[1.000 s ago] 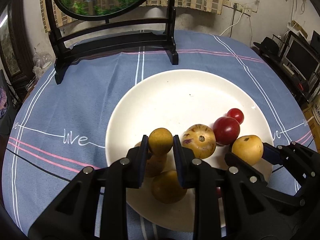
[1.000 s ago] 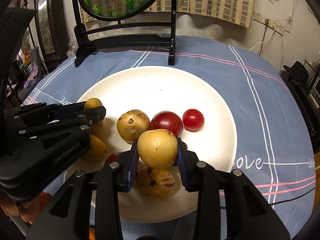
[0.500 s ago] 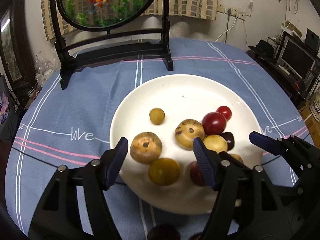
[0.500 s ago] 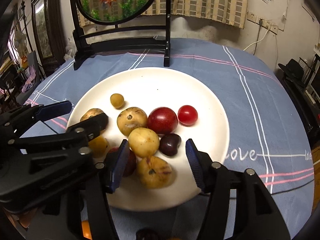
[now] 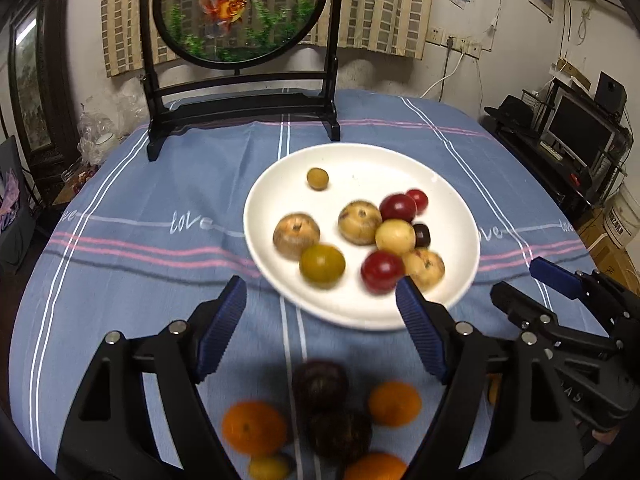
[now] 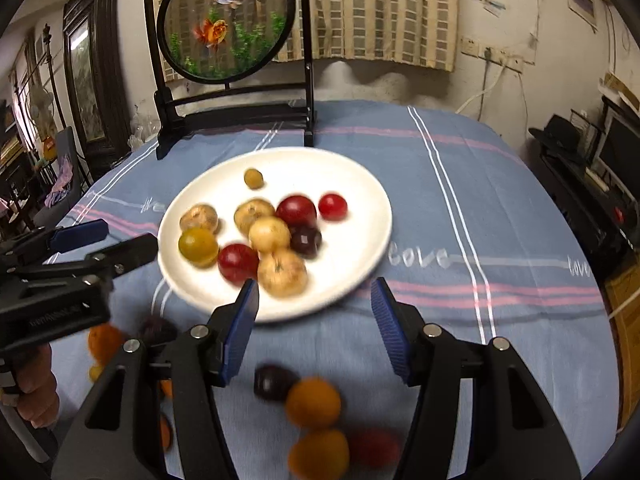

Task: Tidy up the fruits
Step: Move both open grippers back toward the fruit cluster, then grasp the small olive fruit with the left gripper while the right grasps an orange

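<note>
A white plate on the blue tablecloth holds several fruits: tan pepino melons, red plums, a small yellow-green fruit and a dark plum. My left gripper is open and empty, above the cloth just in front of the plate. My right gripper is open and empty at the plate's near rim. Loose oranges and dark plums lie on the cloth under the grippers.
A black-framed round goldfish screen stands on the table behind the plate. The right gripper shows at the right of the left wrist view; the left gripper shows at the left of the right wrist view.
Both grippers let go of their yellow fruits onto the plate, opened wide and pulled back toward the near side. Loose oranges and plums on the cloth have come into view.
</note>
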